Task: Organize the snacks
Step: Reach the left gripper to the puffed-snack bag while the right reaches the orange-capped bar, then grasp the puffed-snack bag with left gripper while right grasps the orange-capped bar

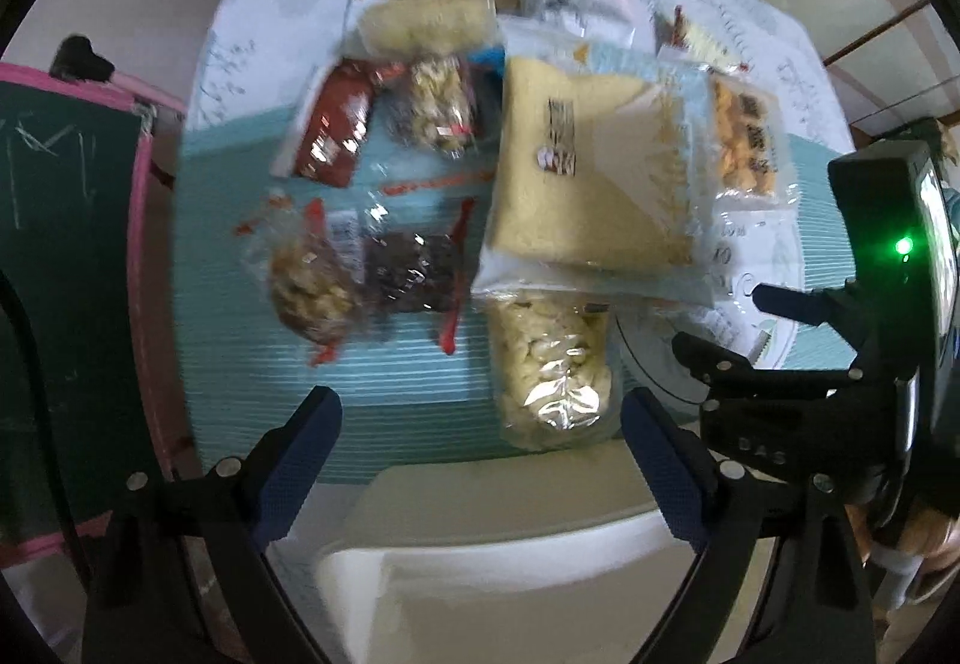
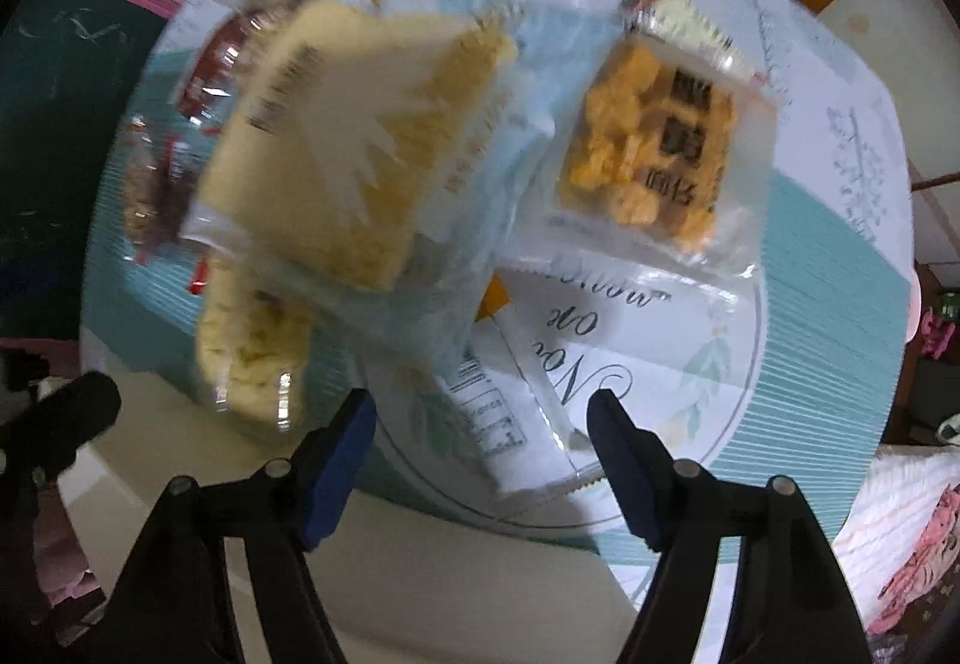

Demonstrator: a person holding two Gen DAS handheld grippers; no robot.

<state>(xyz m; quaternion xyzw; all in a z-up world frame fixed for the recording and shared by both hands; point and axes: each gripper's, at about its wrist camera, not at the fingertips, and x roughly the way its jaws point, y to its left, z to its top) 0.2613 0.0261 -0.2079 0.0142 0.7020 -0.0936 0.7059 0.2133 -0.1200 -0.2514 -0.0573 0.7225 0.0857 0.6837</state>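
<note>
Several snack packets lie in a heap on a table with a teal and white cloth [image 1: 420,412]. A big pale yellow cracker pack [image 1: 576,166] lies in the middle, also in the right wrist view [image 2: 348,141]. A clear bag of pale puffs [image 1: 549,370] sits at the near edge. An orange snack packet [image 2: 654,153] lies right of the big pack. A white sachet [image 2: 510,424] lies just ahead of my right gripper [image 2: 480,424], which is open and empty. My left gripper [image 1: 480,424] is open and empty, above the near edge. The right gripper shows at the right of the left wrist view [image 1: 750,328].
A dark brown packet [image 1: 411,274], a bag of nuts [image 1: 306,280], a red packet [image 1: 336,123] and more packs lie behind. A green board with a pink frame [image 1: 72,256] stands left. A white chair [image 1: 510,562] is below the near edge.
</note>
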